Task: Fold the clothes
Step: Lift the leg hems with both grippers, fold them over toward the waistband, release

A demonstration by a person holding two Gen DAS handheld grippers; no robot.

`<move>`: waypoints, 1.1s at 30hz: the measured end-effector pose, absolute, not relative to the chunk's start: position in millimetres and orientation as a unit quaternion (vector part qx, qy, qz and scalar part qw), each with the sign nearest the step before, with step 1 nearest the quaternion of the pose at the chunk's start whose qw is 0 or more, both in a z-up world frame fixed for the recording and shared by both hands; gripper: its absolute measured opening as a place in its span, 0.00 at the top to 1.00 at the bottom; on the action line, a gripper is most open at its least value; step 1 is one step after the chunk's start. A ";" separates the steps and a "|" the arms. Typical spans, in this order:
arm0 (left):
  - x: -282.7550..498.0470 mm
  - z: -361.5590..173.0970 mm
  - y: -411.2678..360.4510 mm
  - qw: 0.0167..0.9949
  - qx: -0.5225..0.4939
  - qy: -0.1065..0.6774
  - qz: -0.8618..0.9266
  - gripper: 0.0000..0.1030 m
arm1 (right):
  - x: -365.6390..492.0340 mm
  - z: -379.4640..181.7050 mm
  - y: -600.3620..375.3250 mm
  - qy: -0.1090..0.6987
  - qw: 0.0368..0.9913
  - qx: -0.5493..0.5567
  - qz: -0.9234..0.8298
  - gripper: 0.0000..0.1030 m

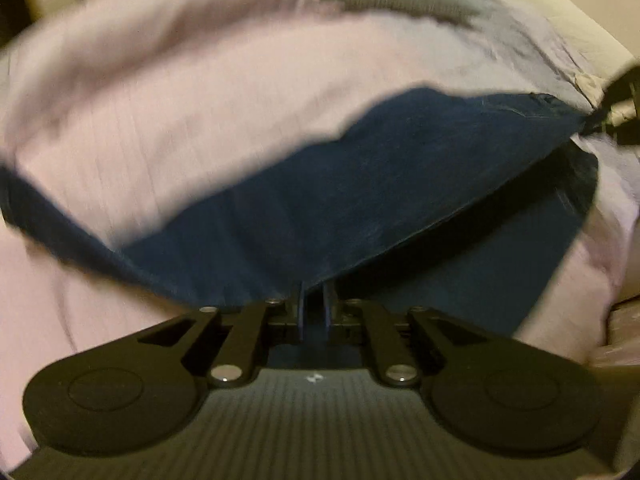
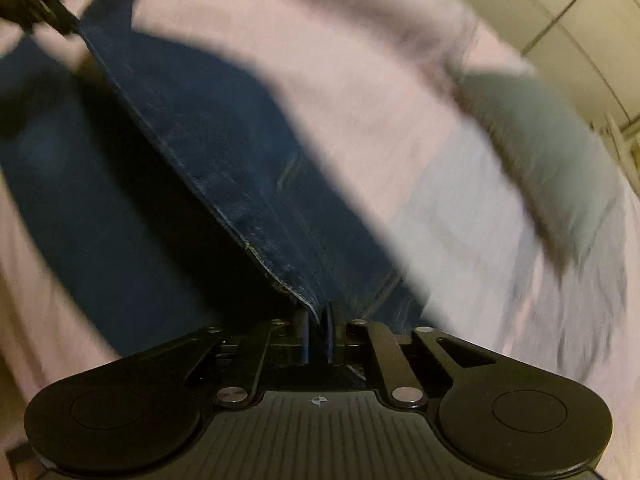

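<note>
Dark blue denim jeans (image 1: 360, 184) stretched taut above pale pink bedsheet (image 1: 120, 120), hem edge clamped in left black gripper (image 1: 314, 300) & other end in right black gripper (image 2: 318, 320), grey pillow (image 2: 540, 152) beyond, heavily blurred.

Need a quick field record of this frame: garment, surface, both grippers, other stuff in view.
garment: dark blue denim, an edge stretched between the two grippers, lifted off the surface
surface: pale pink sheet
left gripper: shut on the denim edge
right gripper: shut on the seamed denim edge
other cloth: grey piece on the sheet
image quality: motion blur in both wrist views
</note>
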State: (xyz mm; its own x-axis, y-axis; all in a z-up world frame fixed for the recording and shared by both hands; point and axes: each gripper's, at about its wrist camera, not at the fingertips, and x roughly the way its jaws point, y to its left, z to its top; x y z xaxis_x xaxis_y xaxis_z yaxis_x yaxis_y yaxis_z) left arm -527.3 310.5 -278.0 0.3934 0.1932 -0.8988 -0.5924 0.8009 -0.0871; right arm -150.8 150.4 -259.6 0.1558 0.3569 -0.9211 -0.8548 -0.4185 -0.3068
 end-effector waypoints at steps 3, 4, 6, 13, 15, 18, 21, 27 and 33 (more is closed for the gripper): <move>-542.4 -282.2 283.7 0.802 -0.242 0.483 0.254 0.90 | -169.1 -282.3 114.3 0.256 0.527 -0.575 0.571 0.77; -546.7 -282.0 281.1 0.803 -0.254 0.471 0.262 0.87 | -171.1 -284.9 105.5 0.276 0.545 -0.557 0.563 0.66; -555.2 -285.2 284.5 0.798 -0.279 0.444 0.296 0.76 | -167.4 -286.5 94.6 0.314 0.588 -0.498 0.554 0.46; -581.0 -327.4 299.8 0.770 -0.359 0.313 0.423 0.75 | -110.4 -311.9 84.7 0.409 0.687 -0.260 0.542 0.42; -583.5 -342.7 294.0 0.773 -0.354 0.300 0.432 0.75 | -91.0 -324.9 73.3 0.431 0.699 -0.189 0.538 0.42; -587.6 -361.5 282.8 0.788 -0.339 0.274 0.435 0.71 | -67.2 -339.3 55.7 0.456 0.701 -0.088 0.541 0.42; -592.4 -369.7 274.8 0.808 -0.315 0.249 0.432 0.70 | -58.5 -348.3 43.6 0.443 0.702 -0.026 0.557 0.42; -610.2 -370.9 254.9 0.823 -0.295 0.217 0.434 0.70 | -68.1 -351.9 24.3 0.394 0.715 -0.005 0.577 0.42; -634.2 -349.6 214.5 0.811 -0.309 0.227 0.442 0.70 | -90.2 -324.8 -12.7 0.387 0.737 0.001 0.555 0.42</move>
